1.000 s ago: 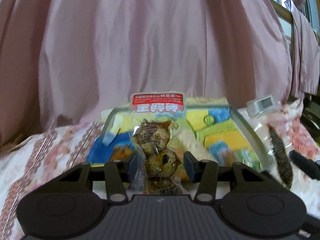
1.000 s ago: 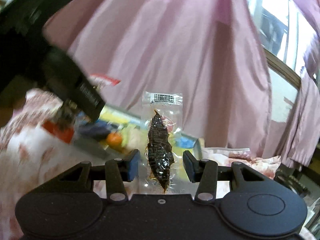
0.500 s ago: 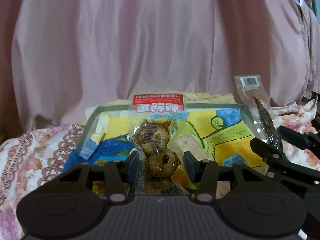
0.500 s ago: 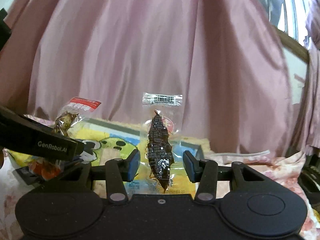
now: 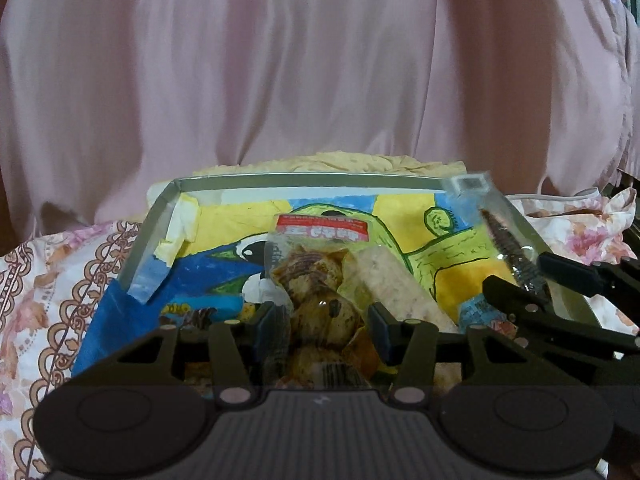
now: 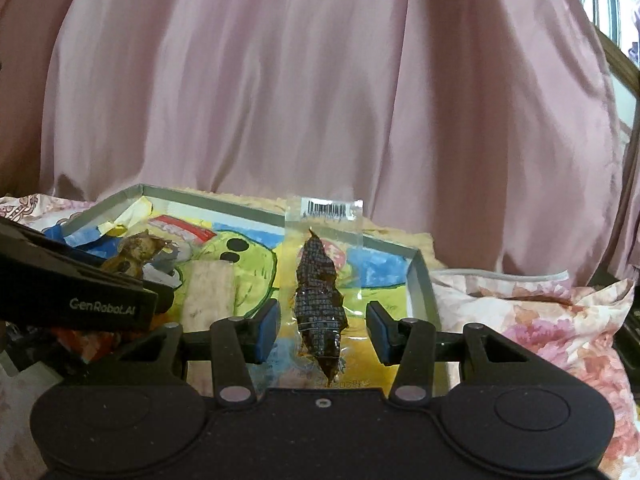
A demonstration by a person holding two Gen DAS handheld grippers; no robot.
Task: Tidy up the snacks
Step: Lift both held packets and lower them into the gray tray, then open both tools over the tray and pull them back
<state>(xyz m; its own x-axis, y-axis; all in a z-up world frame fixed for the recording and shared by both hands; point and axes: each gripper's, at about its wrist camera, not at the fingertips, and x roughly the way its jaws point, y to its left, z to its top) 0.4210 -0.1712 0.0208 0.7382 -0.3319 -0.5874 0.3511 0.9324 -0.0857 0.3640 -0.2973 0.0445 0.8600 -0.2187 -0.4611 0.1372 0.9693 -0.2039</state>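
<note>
A metal-rimmed tray lined with a bright cartoon drawing lies on the bed. My left gripper is low over its near part, shut on a clear packet of brown speckled eggs with a red label; the packet leans away from me. In the right wrist view the egg packet pokes up past the left gripper's black finger. My right gripper is shut on a clear packet with a dark flat snack, held upright over the tray's right part. The left wrist view shows that dark snack at the tray's right rim.
A pale rice bar and blue and orange wrapped snacks lie in the tray. Flowered bedding surrounds it, with a flowered pillow to the right. A pink curtain hangs close behind the tray.
Both grippers have come in over the tray, which now looms larger. The egg packet has tipped forward and sits lower between the left fingers. The right gripper has swung left toward the tray.
</note>
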